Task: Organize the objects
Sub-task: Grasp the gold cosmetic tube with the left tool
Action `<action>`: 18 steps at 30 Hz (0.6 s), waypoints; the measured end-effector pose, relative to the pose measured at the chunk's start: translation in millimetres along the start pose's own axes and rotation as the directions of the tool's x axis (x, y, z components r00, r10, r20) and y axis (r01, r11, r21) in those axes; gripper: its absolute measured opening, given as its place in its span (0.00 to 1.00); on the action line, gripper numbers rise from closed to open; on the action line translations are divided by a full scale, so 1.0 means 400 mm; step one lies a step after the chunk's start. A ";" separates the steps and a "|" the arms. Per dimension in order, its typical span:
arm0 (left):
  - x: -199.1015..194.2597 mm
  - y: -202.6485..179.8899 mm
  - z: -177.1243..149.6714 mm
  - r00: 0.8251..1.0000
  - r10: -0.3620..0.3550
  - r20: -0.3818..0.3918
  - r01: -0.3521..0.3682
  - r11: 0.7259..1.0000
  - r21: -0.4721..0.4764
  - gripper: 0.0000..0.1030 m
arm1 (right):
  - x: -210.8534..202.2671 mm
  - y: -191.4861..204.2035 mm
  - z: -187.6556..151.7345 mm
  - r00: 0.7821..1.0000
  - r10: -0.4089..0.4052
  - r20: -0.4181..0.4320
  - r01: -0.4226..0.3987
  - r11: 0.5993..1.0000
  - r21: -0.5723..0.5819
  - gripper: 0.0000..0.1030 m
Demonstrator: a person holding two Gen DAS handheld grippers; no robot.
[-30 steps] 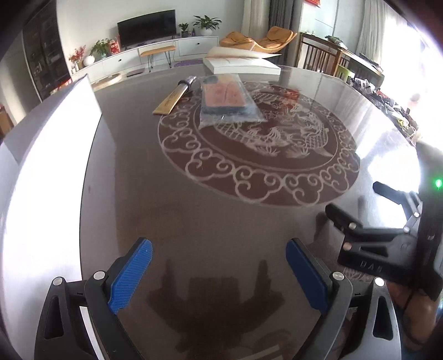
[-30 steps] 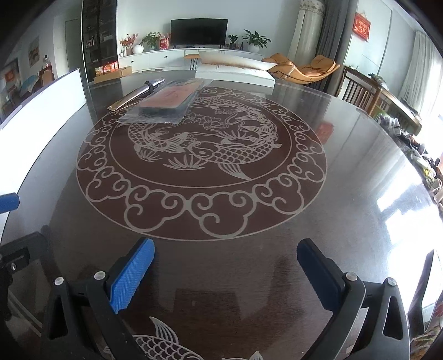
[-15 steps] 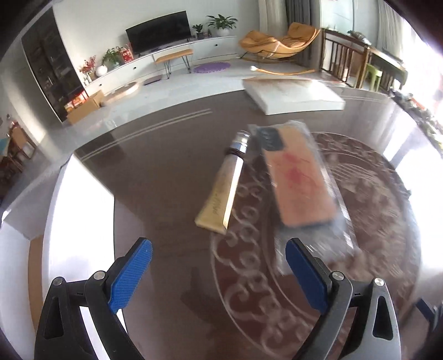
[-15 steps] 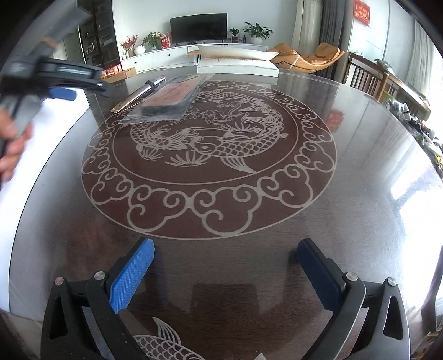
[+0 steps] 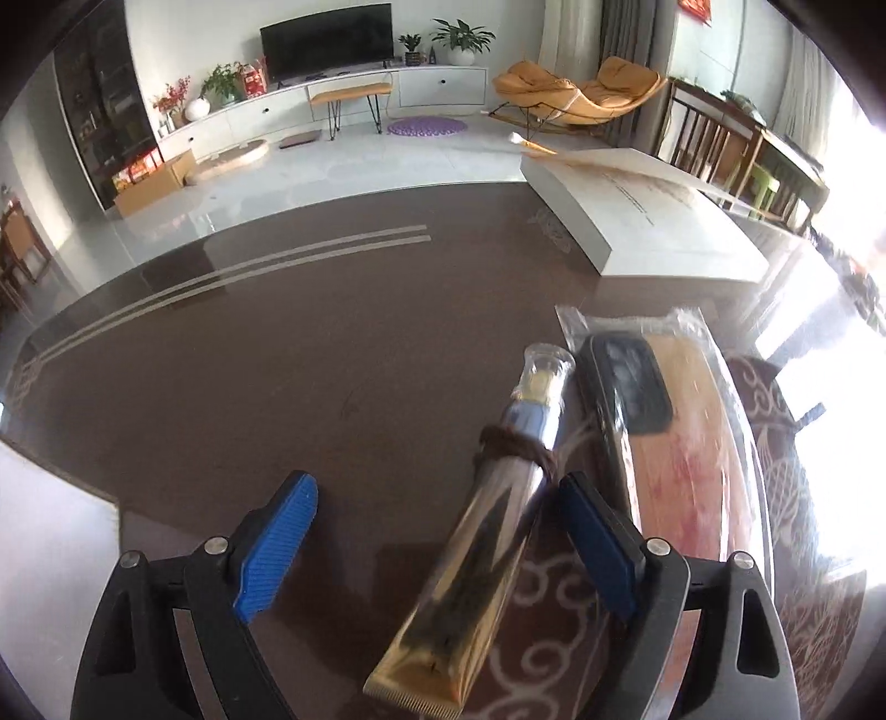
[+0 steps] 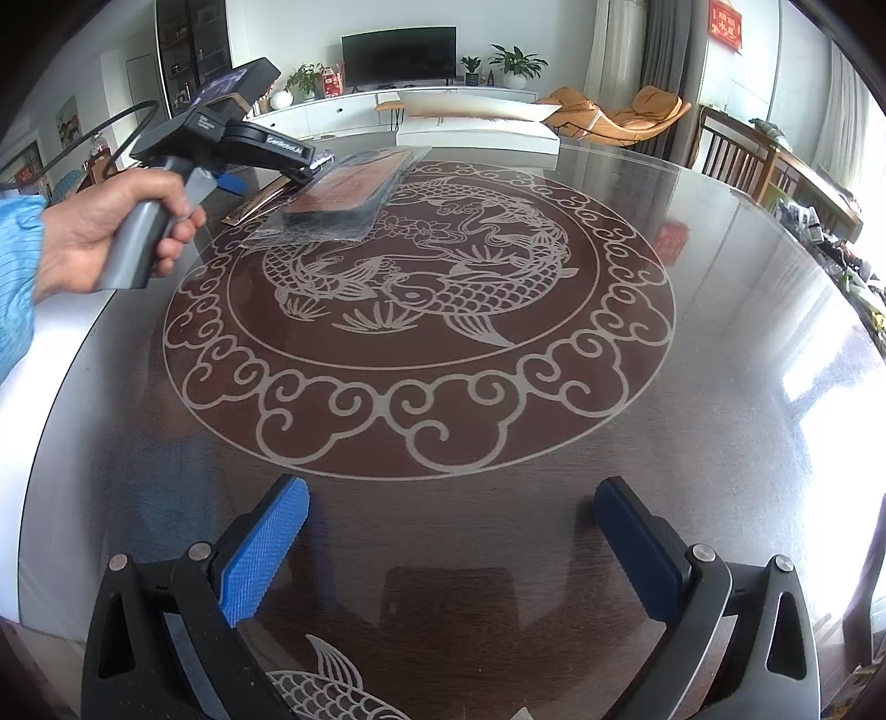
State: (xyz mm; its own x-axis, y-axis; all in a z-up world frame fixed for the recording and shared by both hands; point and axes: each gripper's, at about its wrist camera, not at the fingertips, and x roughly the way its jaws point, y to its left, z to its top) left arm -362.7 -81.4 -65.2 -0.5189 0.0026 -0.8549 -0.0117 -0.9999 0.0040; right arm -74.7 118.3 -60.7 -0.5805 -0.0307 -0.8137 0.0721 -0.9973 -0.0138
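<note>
STEP: reaching for tube | left claw (image 5: 437, 545) apart, straddling gold tube (image 5: 482, 554) on bench (image 5: 249, 387), bagged case (image 5: 664, 443) at 3 o'clock | right claw (image 6: 451, 545) apart, idle | NEXT: likely lower, clamp tube.

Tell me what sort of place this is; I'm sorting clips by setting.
Most likely a home living and dining room. A television stands on a long white cabinet, an orange lounge chair sits by the curtains, and the work happens on a large dark table with a fish pattern.
</note>
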 end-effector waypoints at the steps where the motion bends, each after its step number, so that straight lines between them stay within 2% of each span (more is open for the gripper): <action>1: 0.004 0.001 0.004 1.000 0.000 0.006 0.000 1.000 -0.001 0.87 | 0.000 0.000 0.000 1.000 0.000 0.000 0.000 1.000 0.000 1.00; 3: 0.007 0.002 0.005 1.000 -0.003 0.018 0.003 1.000 0.004 0.86 | 0.000 0.000 0.000 1.000 0.000 0.000 0.000 1.000 0.000 1.00; 4: 0.003 0.006 0.003 1.000 -0.001 0.031 0.001 1.000 0.001 0.75 | 0.000 0.001 0.000 1.000 0.001 0.000 -0.001 1.000 0.000 1.00; 5: -0.008 0.010 -0.004 0.998 0.003 0.058 -0.003 1.000 -0.003 0.56 | 0.000 0.000 0.001 1.000 0.001 0.000 -0.001 1.000 0.000 1.00; 6: -0.013 0.013 -0.011 0.998 0.008 0.069 -0.007 1.000 -0.006 0.48 | 0.000 0.000 0.000 1.000 0.001 0.000 -0.001 1.000 0.000 1.00; 7: -0.018 0.017 -0.018 0.997 0.011 0.076 -0.010 1.000 -0.014 0.33 | 0.000 0.001 0.000 1.000 0.001 0.000 -0.001 1.000 0.000 1.00; 8: -0.026 0.019 -0.031 0.996 0.016 0.082 -0.014 1.000 -0.020 0.25 | 0.000 0.000 0.000 1.000 0.000 0.000 0.000 1.000 0.000 1.00; 11: -0.056 0.005 -0.084 0.993 0.054 0.103 -0.051 0.998 -0.028 0.25 | 0.000 0.001 0.000 1.000 0.000 0.000 0.000 1.000 0.001 1.00; 18: -0.160 -0.001 -0.256 0.989 0.114 0.095 -0.101 0.986 -0.130 0.25 | 0.000 0.001 0.000 1.000 0.000 0.000 0.000 1.000 0.001 1.00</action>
State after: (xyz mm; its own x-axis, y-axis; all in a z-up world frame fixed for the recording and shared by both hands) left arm -242.2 -82.3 -63.6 -0.5957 -0.1102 -0.7956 0.1522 -0.9881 0.0229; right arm -74.6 118.1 -60.6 -0.5805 -0.0306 -0.8137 0.0708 -0.9974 -0.0130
